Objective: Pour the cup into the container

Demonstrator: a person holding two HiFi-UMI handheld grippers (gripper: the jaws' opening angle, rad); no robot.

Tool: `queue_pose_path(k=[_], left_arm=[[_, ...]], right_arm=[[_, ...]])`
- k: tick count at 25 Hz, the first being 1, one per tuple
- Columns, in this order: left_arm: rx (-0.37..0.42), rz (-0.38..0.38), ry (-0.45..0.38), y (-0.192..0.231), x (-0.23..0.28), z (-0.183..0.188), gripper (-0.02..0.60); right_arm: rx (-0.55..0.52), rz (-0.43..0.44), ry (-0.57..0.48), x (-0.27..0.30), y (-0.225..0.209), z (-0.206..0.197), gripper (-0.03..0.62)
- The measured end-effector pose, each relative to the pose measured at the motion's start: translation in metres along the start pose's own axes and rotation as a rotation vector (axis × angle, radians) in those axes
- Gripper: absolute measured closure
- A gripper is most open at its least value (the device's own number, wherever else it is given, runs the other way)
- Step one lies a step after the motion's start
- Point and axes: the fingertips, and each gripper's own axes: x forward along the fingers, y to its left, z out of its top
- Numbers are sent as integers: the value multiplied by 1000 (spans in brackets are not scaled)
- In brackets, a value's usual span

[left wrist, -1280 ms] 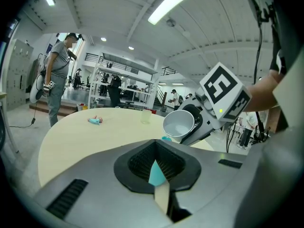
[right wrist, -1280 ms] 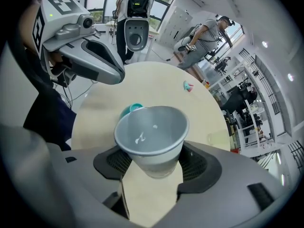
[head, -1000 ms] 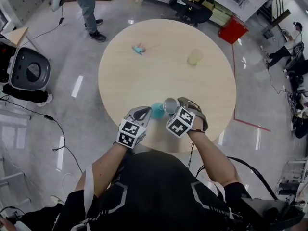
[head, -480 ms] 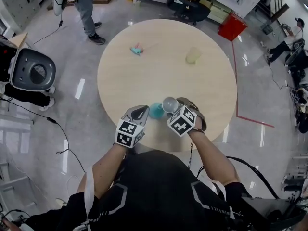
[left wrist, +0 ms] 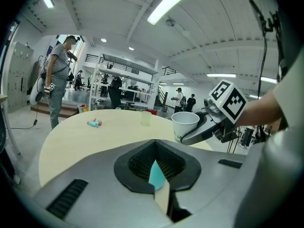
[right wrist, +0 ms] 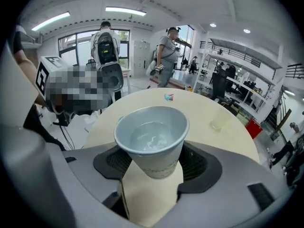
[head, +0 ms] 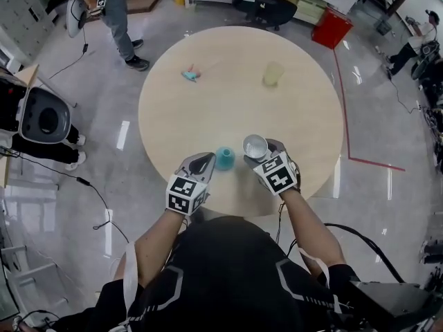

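Note:
A white paper cup (head: 255,146) with clear liquid in it (right wrist: 152,139) stands upright in my right gripper (head: 259,152), which is shut on its lower wall above the round wooden table (head: 208,116). Just left of it a small teal container (head: 224,158) sits on the table near the front edge. My left gripper (head: 203,163) rests beside the container's left side with its jaws shut and nothing between them. In the left gripper view the teal container (left wrist: 156,175) shows just past the shut jaws, and the paper cup (left wrist: 185,126) is held off to the right.
A pale yellow-green cup (head: 273,74) stands at the table's far right. A small teal and pink toy (head: 189,74) lies at the far left. A person (head: 104,12) stands beyond the table, a red bin (head: 331,28) behind it, a black-and-white device (head: 41,120) on the floor left.
The right gripper has moved the paper cup a little right, away from over the teal container, and brought it back upright. The left gripper has stayed put.

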Motion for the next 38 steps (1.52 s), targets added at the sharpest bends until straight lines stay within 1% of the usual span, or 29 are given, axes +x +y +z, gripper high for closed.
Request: queue_pose_path(k=[7, 12, 16, 22, 28, 30, 34, 38], left_arm=[[10, -11, 15, -10, 4, 2, 580], [7, -15, 35, -18, 5, -2, 580], [6, -19, 53, -23, 7, -6, 580], [-4, -20, 83, -31, 15, -18, 580], [-17, -33, 111, -43, 25, -34, 580], [-24, -38, 116, -46, 29, -39, 580], [-12, -58, 130, -54, 40, -48, 580], [-29, -70, 144, -60, 47, -57, 580]], right_arm=[[90, -58, -77, -13, -28, -13, 289], [162, -76, -109, -13, -37, -35, 289], [217, -71, -145, -6, -38, -52, 289], [300, -64, -146, 9, -37, -84, 289], [340, -81, -157, 21, -44, -110, 289], [359, -85, -168, 22, -46, -115, 289], [388, -85, -179, 25, -49, -122, 289], [413, -76, -193, 29, -48, -127, 289]])
